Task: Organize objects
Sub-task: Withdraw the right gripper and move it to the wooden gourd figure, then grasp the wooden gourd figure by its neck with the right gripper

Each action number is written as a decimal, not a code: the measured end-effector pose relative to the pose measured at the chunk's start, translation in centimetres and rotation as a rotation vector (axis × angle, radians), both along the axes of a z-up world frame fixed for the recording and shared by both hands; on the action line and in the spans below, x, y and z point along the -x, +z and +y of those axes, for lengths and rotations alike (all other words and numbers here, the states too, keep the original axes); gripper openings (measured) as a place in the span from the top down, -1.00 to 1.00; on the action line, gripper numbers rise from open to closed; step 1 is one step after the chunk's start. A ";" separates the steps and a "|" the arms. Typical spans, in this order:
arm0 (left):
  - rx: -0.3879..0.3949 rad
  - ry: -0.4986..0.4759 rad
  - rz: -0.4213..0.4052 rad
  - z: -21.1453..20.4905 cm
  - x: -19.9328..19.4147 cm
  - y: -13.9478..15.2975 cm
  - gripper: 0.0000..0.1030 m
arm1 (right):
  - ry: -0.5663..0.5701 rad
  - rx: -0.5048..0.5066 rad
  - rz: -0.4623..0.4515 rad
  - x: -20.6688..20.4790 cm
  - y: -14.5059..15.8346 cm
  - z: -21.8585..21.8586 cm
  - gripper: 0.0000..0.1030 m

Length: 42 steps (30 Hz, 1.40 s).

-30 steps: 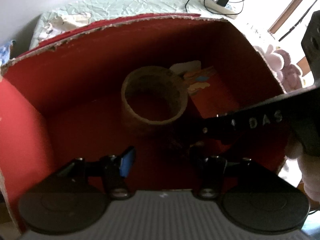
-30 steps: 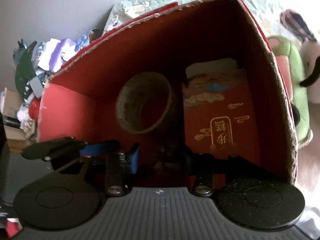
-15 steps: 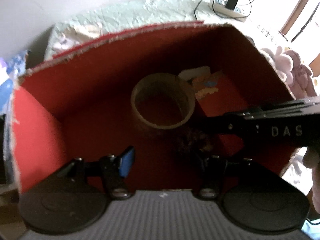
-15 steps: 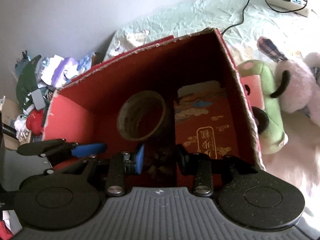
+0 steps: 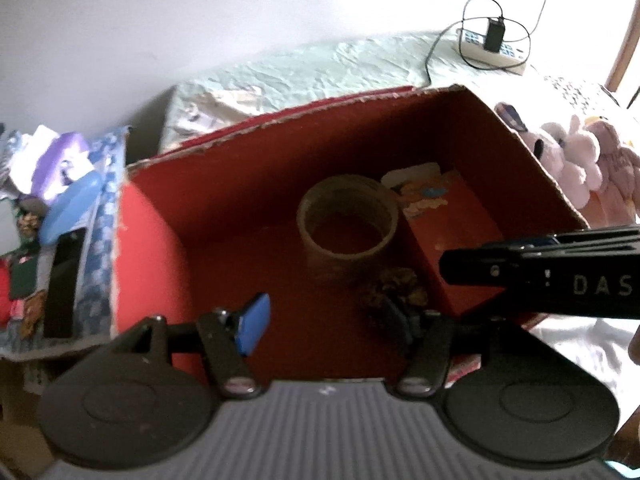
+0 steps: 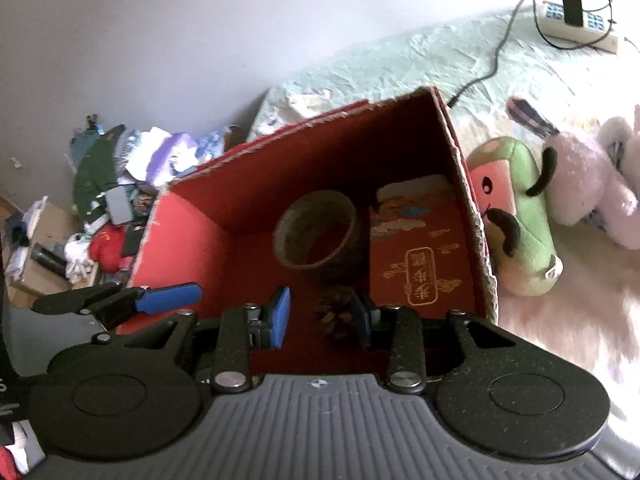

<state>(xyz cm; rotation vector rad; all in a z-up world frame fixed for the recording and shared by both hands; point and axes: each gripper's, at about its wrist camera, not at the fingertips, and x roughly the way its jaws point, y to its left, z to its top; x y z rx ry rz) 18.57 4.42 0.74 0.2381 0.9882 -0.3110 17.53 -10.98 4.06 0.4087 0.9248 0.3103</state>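
Both grippers hang over an open red box (image 6: 192, 236) on the bed (image 6: 392, 64). Inside stand a brown ring-shaped roll (image 6: 316, 236) and a flat red packet (image 6: 424, 256) beside it. A dark, blurred clump (image 6: 334, 312) lies on the box floor, too murky to identify. The left gripper (image 5: 324, 316) has its fingers spreading wider, nothing between them. The right gripper (image 6: 322, 314) frames the clump with its fingers partly apart; whether they touch it cannot be told. Its far side is cut off in the left view.
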 end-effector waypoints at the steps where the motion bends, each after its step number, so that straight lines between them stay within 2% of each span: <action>1: -0.005 0.010 -0.009 0.0 0.4 0.2 -0.28 | 0.013 -0.005 -0.009 0.3 0.2 0.0 0.27; 12: -0.032 0.168 -0.061 0.4 3.9 2.2 -0.33 | 0.127 -0.073 -0.070 3.3 1.6 -1.2 0.27; 16: -0.032 0.215 -0.086 0.2 5.3 2.9 -0.41 | 0.164 -0.096 -0.082 4.3 1.8 -1.9 0.27; 24: 0.009 0.289 -0.100 0.3 8.0 3.3 -0.41 | 0.252 -0.159 -0.097 5.7 1.3 -2.9 0.27; 30: 0.046 0.338 -0.093 0.5 10.3 2.4 -0.35 | 0.315 -0.173 -0.035 5.9 -0.9 -2.5 0.27; 36: 0.110 0.364 -0.023 1.4 12.0 0.2 -0.19 | 0.347 -0.200 0.054 5.7 -3.2 -1.7 0.26; 39: 0.144 0.364 0.008 1.5 12.9 -1.0 -0.17 | 0.344 -0.212 0.105 5.5 -4.5 -1.4 0.25; 42: 0.147 0.335 0.020 0.9 13.5 -1.9 -0.16 | 0.330 -0.222 0.148 5.2 -5.5 -1.1 0.23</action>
